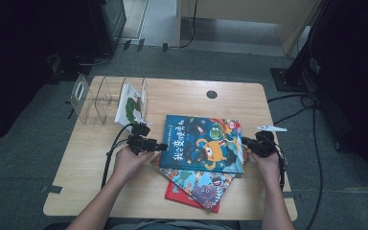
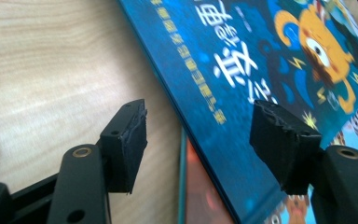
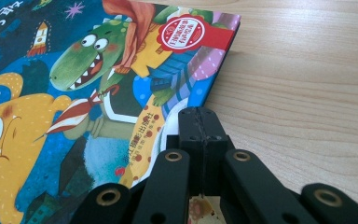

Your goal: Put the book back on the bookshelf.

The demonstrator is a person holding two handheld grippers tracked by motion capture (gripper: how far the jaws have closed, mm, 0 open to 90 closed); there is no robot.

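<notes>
A blue picture book (image 1: 203, 143) with a yellow monster and a green dinosaur on its cover lies on top of a small stack in the middle of the wooden table (image 1: 191, 96). My left gripper (image 1: 160, 146) is at the book's left edge, open. In the left gripper view its jaws (image 2: 200, 112) stand wide apart on either side of the book's (image 2: 242, 56) edge without pressing on it. My right gripper (image 1: 245, 141) rests at the book's right edge. In the right gripper view its jaws (image 3: 200, 114) are shut together beside the cover (image 3: 74, 93), with nothing seen between them.
Under the blue book lie a colourful book (image 1: 196, 184) and a red one (image 1: 175, 194), fanned out toward the front. A clear divided rack (image 1: 96, 98) at the back left holds one upright white book (image 1: 130, 105). Cables trail off both grippers.
</notes>
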